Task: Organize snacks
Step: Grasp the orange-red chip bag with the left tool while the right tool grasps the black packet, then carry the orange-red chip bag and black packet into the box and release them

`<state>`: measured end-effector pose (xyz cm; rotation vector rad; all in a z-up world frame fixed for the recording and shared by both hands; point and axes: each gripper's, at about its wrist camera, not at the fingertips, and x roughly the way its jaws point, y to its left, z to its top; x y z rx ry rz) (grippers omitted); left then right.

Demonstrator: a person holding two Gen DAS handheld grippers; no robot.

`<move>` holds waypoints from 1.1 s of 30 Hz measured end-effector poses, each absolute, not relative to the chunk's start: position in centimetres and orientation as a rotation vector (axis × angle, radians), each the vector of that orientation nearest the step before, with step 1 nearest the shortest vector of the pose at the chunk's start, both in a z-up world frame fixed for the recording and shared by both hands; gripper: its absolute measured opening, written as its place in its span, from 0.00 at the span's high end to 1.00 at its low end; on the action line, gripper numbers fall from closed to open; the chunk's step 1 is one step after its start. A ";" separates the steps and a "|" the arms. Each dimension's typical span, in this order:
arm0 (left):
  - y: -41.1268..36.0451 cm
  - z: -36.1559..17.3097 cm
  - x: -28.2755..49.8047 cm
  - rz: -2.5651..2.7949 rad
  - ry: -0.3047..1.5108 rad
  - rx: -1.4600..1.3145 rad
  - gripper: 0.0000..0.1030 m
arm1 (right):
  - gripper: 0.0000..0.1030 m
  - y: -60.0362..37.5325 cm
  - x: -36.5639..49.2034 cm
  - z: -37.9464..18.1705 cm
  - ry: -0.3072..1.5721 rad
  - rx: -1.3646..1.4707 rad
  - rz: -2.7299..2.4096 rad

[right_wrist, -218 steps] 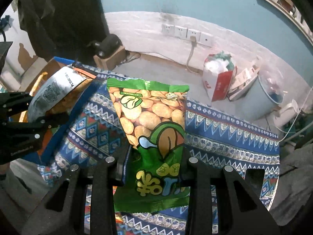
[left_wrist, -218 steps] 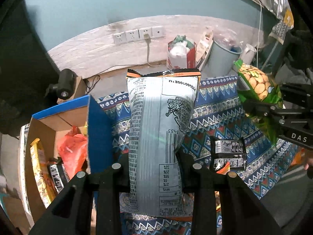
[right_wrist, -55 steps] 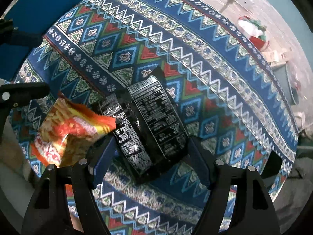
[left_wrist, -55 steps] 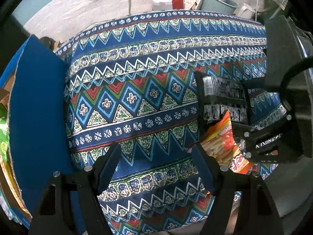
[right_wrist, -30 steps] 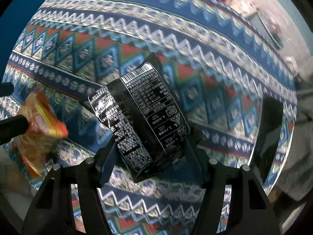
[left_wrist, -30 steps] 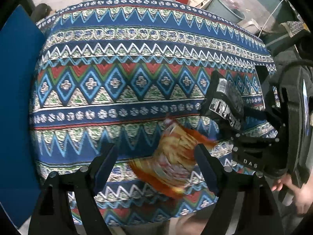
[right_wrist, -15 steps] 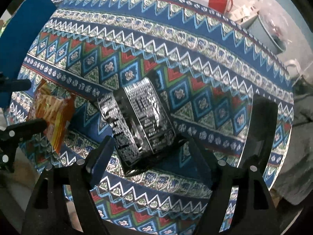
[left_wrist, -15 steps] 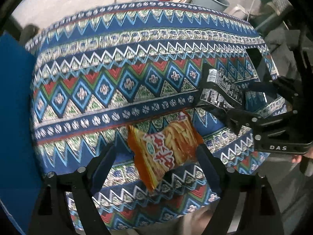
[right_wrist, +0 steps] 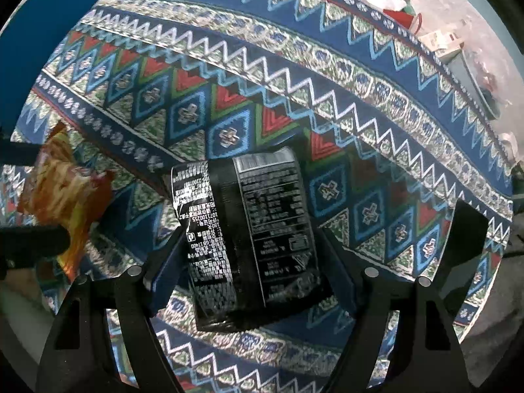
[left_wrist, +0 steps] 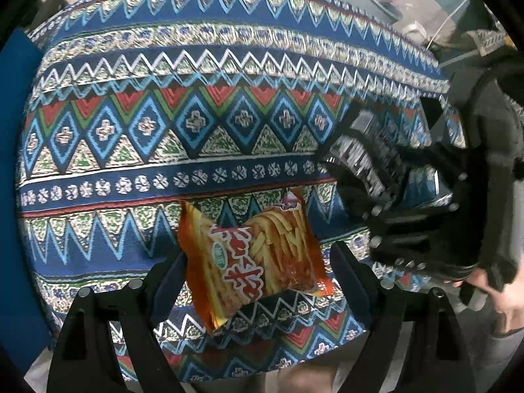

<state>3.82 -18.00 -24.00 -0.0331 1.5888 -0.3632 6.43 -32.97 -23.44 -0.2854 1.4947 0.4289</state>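
Both grabs looking done now: left gripper (left_wrist: 255,262) pinching orange fries bag (left_wrist: 252,262), right gripper (right_wrist: 249,258) clamping black packet (right_wrist: 249,239), both lifting off table (left_wrist: 196,98). Box drop next, probably.

Lighting: even, indoor, moderately bright. Motion blur at right of left view; glare on black packet (right_wrist: 249,239). Edges: strong fisheye curvature, dark corner vignette.

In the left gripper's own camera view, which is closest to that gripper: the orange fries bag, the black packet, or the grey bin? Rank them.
1. Orange fries bag, between the left gripper's fingers.
2. Black packet, to the right, in the other gripper.
3. Grey bin, beyond the table's far edge, upper right.
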 end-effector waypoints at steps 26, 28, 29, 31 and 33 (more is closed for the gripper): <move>-18.2 -23.4 3.7 -0.382 1.450 0.182 0.52 | 0.40 -33.7 7.3 -15.3 1.326 -0.130 0.304; -17.7 -22.6 4.0 -0.374 1.427 0.187 0.52 | 0.40 -33.8 7.7 -14.1 1.306 -0.124 0.292; -17.4 -22.2 4.1 -0.371 1.415 0.189 0.52 | 0.40 -33.7 7.8 -13.4 1.296 -0.122 0.285; -16.9 -21.2 4.3 -0.365 1.387 0.195 0.52 | 0.40 -33.6 7.9 -12.3 1.272 -0.122 0.277; -16.9 -20.1 4.4 -0.360 1.352 0.204 0.52 | 0.40 -33.5 7.7 -11.4 1.253 -0.118 0.275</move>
